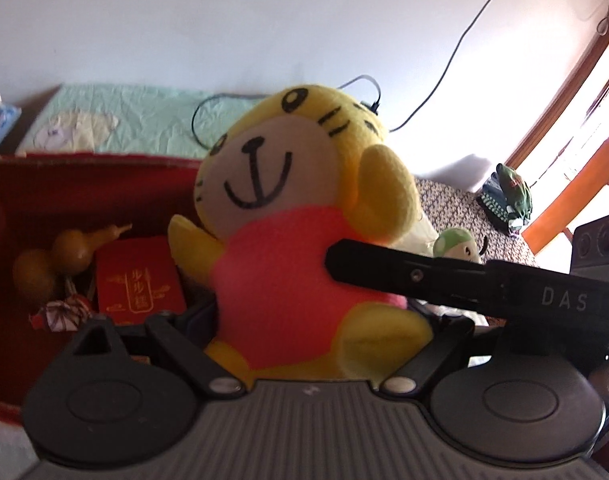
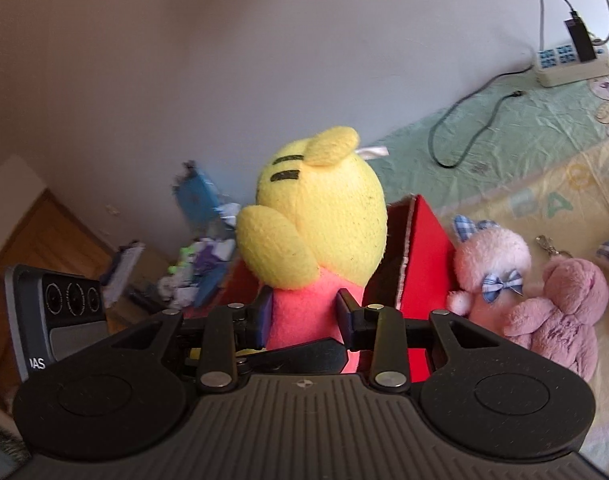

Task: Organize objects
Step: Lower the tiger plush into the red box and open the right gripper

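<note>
A yellow plush tiger in a pink shirt (image 1: pixel 280 216) is held upright over the edge of a red box (image 1: pixel 76 196). My right gripper (image 2: pixel 304 312) is shut on its pink body; one of its fingers (image 1: pixel 404 276) crosses the toy's front in the left wrist view. My left gripper (image 1: pixel 316 320) stands around the toy's lower body with its jaws wide; whether they press on it cannot be told. From the right wrist view I see the back of the toy's head (image 2: pixel 324 216) and the box's corner (image 2: pixel 420 248).
Inside the box lie a brown gourd (image 1: pixel 56 256) and a small red packet (image 1: pixel 138 276). Two pink plush bunnies (image 2: pixel 524 280) lie on the bedsheet right of the box. A power strip (image 2: pixel 572 60) with cables sits near the wall. A green mushroom toy (image 1: pixel 458 244) lies on a patterned cloth.
</note>
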`<state>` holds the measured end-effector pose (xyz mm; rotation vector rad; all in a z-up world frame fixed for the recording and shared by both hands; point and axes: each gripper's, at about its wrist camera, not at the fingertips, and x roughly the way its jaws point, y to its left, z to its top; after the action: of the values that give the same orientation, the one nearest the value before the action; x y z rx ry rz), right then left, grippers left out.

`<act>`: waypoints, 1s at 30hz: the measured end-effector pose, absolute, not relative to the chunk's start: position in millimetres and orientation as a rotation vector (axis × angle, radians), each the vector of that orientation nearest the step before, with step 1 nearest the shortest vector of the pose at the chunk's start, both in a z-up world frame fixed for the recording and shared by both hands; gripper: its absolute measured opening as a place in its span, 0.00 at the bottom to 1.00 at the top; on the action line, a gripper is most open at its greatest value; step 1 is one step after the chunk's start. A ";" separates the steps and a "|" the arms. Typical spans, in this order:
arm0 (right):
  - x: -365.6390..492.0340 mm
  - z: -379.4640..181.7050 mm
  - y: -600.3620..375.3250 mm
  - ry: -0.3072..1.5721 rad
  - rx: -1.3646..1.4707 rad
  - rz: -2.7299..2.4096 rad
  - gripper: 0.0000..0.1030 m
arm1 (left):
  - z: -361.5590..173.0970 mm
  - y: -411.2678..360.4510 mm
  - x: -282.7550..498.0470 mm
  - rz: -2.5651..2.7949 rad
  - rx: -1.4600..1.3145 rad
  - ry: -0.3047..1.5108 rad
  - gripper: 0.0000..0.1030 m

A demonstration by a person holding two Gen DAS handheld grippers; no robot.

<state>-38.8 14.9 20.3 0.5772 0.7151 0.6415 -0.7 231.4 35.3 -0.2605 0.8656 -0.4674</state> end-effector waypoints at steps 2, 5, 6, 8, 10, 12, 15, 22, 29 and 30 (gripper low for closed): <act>-36.5 15.1 22.1 0.734 0.562 0.593 0.34 | 25.8 235.8 8.5 -0.482 -0.257 0.888 0.87; -32.2 6.9 32.0 0.769 0.541 0.542 0.34 | 12.9 236.6 15.3 -0.510 -0.248 0.925 0.88; -32.3 5.8 34.8 0.775 0.531 0.535 0.34 | 8.4 236.5 17.2 -0.516 -0.246 0.936 0.89; -34.0 7.1 44.1 0.785 0.466 0.504 0.34 | -1.3 238.3 21.1 -0.532 -0.244 0.964 0.89; -35.9 8.8 53.9 0.794 0.403 0.480 0.35 | -5.6 241.0 21.7 -0.551 -0.258 0.974 0.89; -37.1 10.2 58.7 0.799 0.374 0.464 0.36 | -8.9 243.0 22.4 -0.565 -0.264 0.978 0.92; -34.7 7.3 61.6 0.826 0.370 0.438 0.40 | -12.2 245.0 23.1 -0.577 -0.265 0.985 0.96; -38.8 8.7 48.1 0.793 0.458 0.420 0.41 | -16.4 257.2 22.4 -0.566 -0.269 0.995 0.95; -39.7 4.2 53.5 0.794 0.437 0.427 0.34 | -15.4 247.4 22.5 -0.534 -0.226 1.022 0.97; -39.8 3.2 53.8 0.796 0.432 0.428 0.32 | -13.6 245.1 21.0 -0.523 -0.207 1.022 0.97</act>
<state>-39.8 53.8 3.2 0.4319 0.7961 0.4280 21.0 245.1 -13.6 -0.2072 1.0218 -0.5228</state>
